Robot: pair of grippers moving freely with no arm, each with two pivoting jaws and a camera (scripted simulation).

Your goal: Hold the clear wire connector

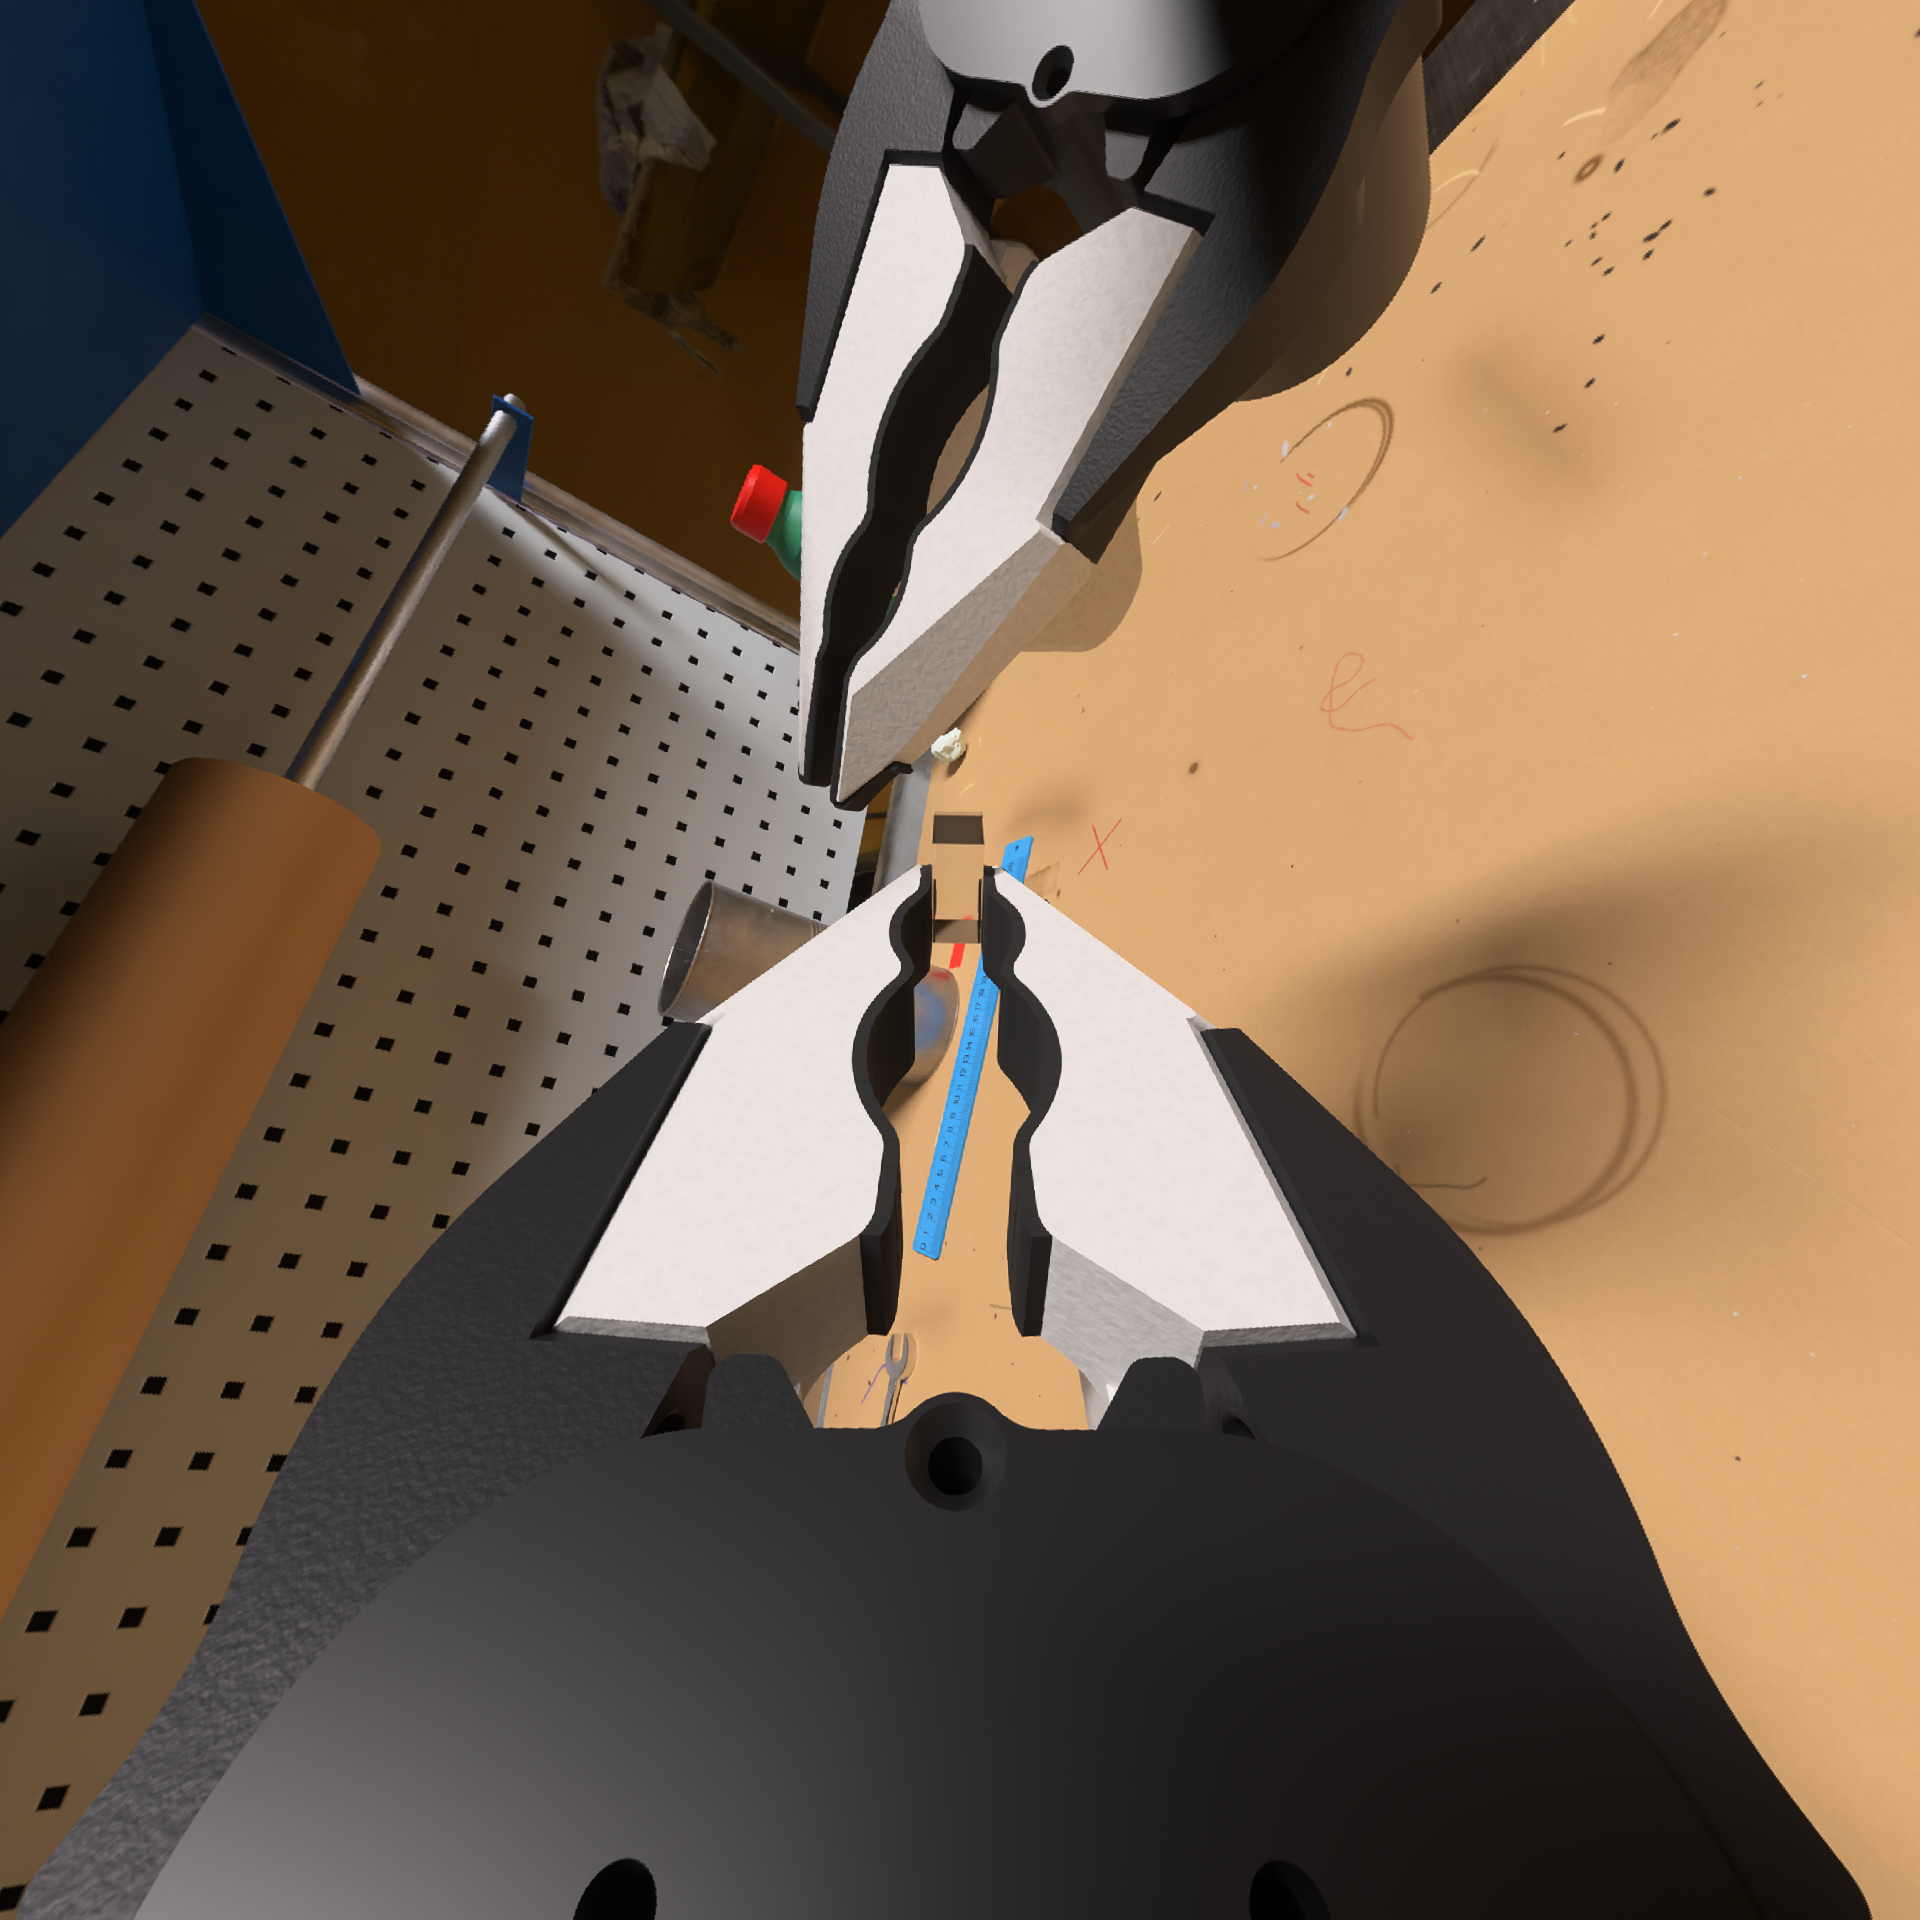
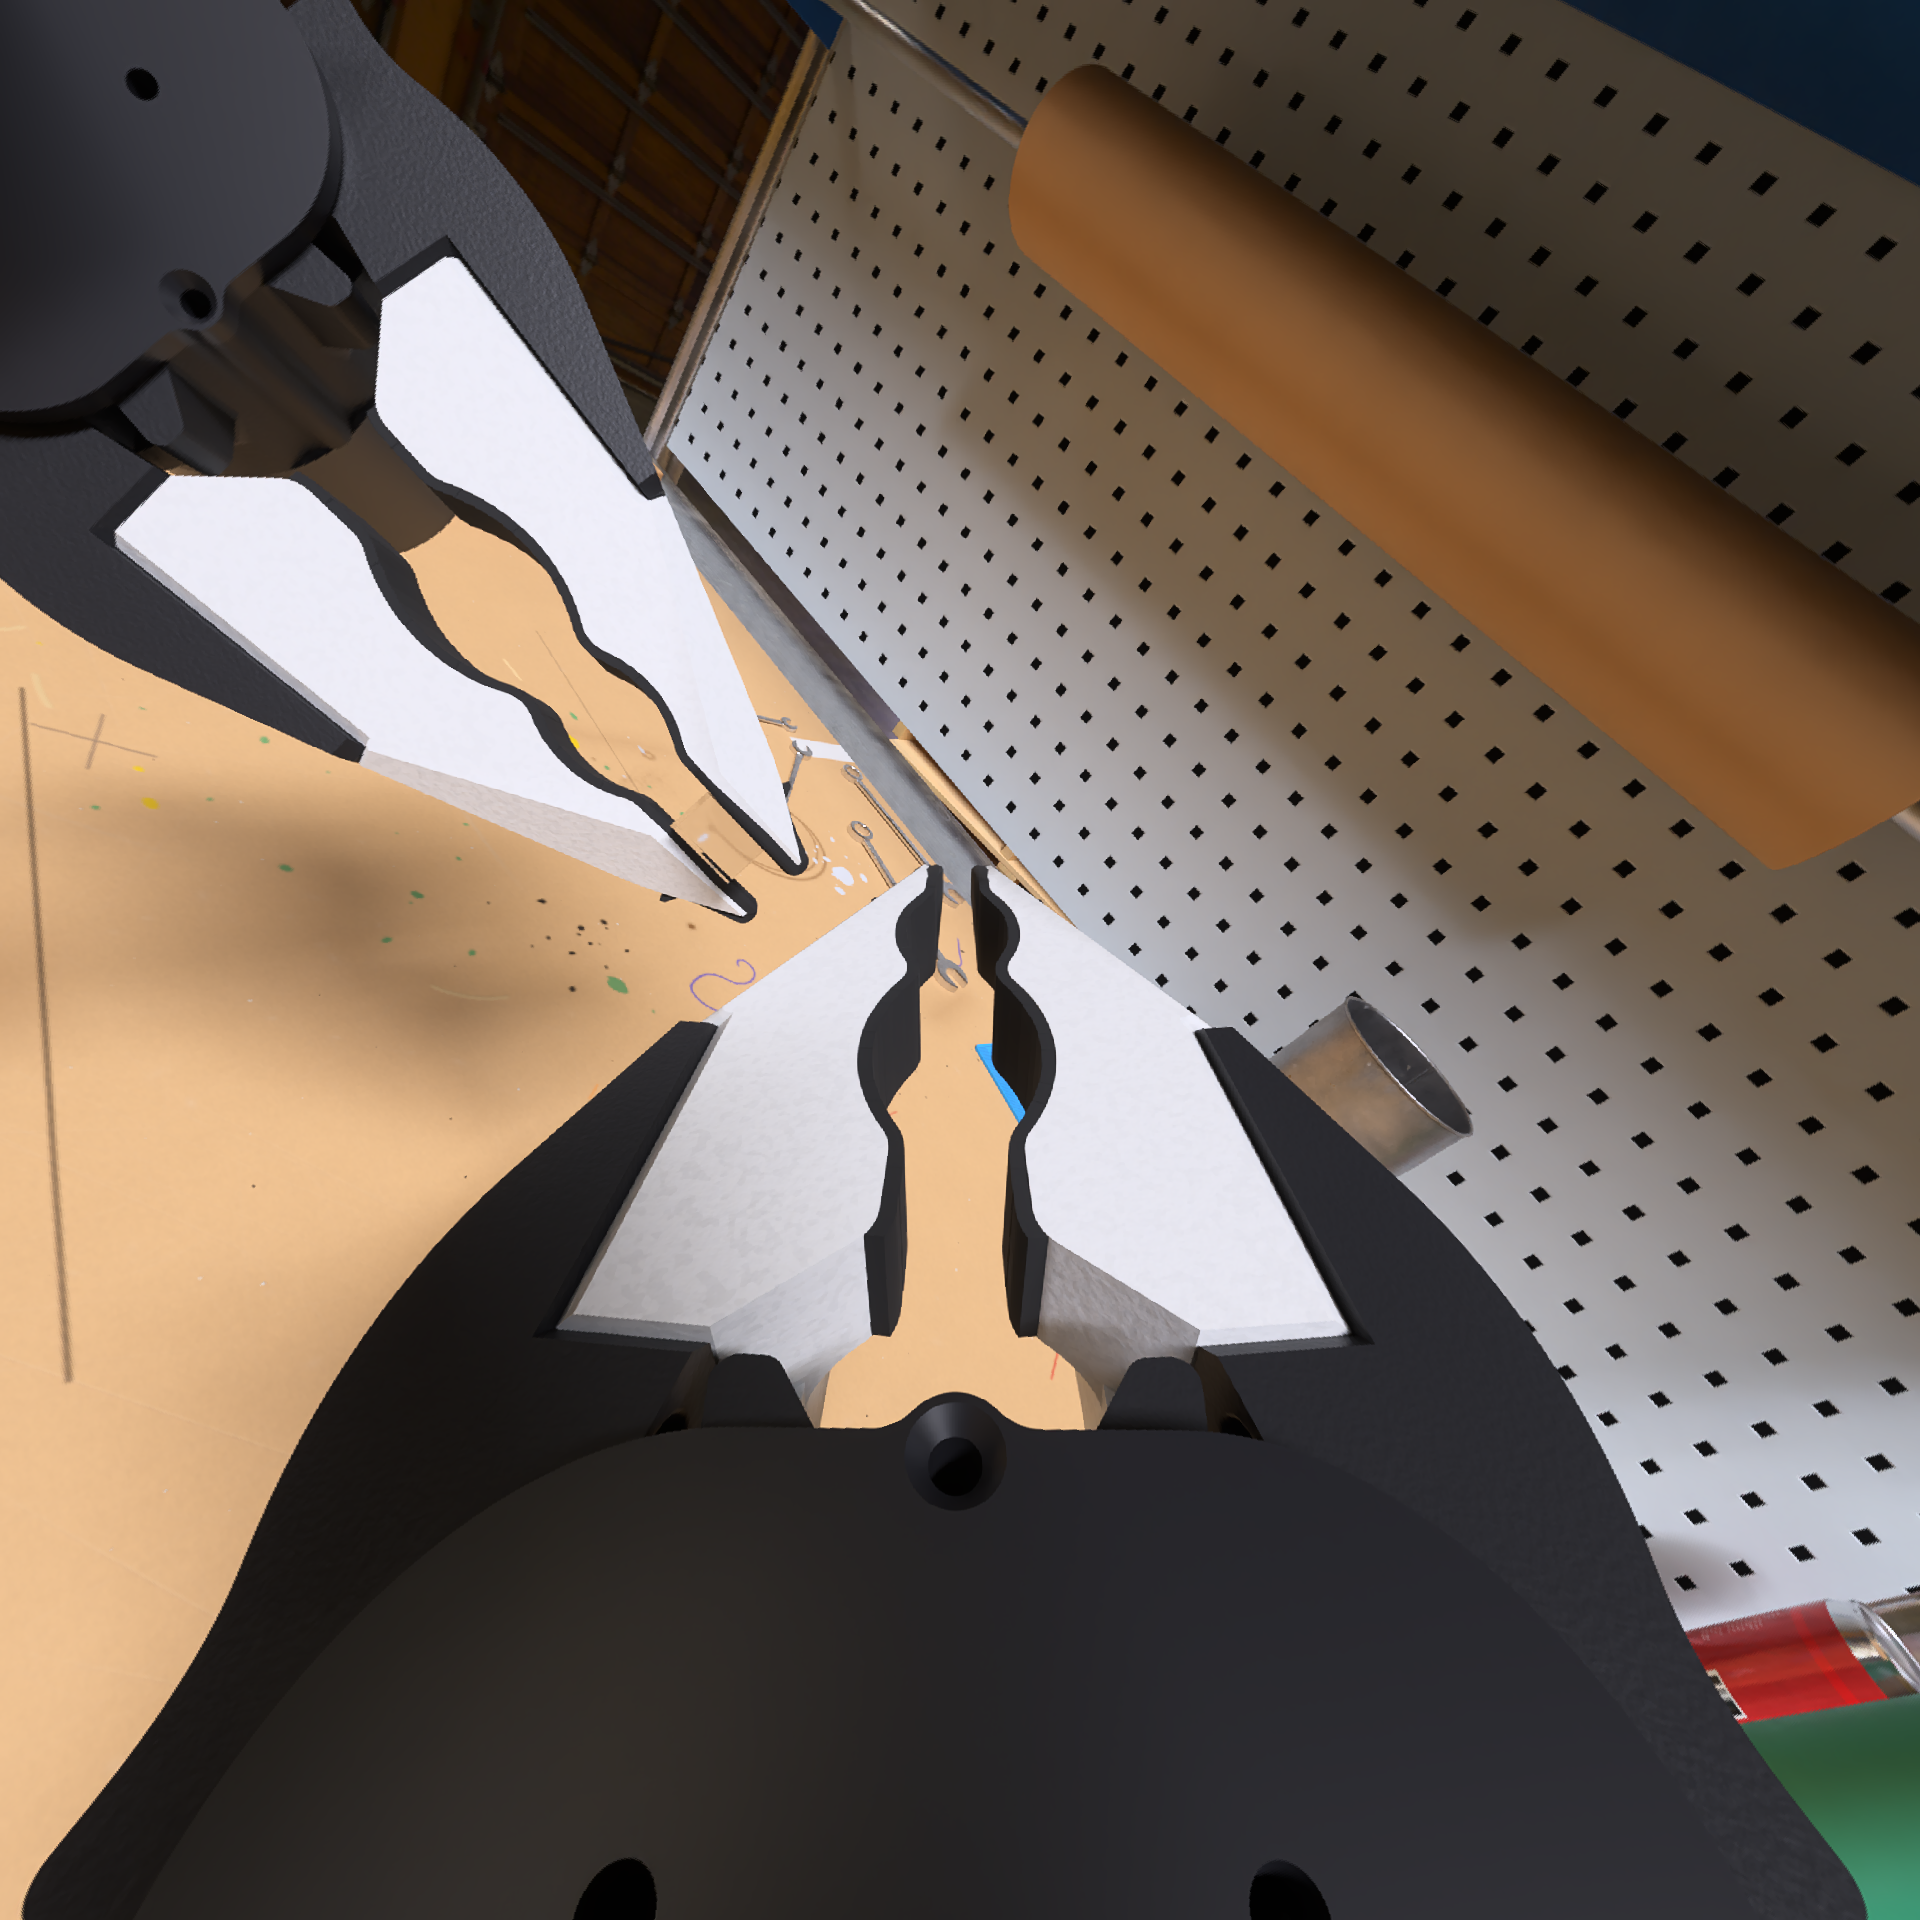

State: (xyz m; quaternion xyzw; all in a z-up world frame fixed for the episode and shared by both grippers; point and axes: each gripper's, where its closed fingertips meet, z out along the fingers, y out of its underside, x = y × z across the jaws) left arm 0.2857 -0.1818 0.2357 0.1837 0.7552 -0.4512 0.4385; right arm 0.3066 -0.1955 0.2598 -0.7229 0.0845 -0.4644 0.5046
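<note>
The clear wire connector (image 1: 956, 864) is a small see-through block with a red mark at its lower end. It sits pinched between the tips of my left gripper (image 1: 956, 883), which is shut on it above the tan workbench (image 1: 1455, 831). In the right wrist view the left gripper (image 2: 769, 888) comes in from the upper left, and the connector (image 2: 715, 840) shows only faintly between its tips. My right gripper (image 2: 958, 883) is shut with nothing in it. It hangs close beyond the connector in the left wrist view (image 1: 836, 784).
A pegboard wall (image 1: 416, 831) carries a brown paper roll (image 1: 156, 1039) on a metal rod. A metal cup (image 1: 727, 951), a blue ruler (image 1: 961, 1101) and a green bottle with a red cap (image 1: 774, 514) are nearby. Wrenches (image 2: 868, 842) lie by the wall.
</note>
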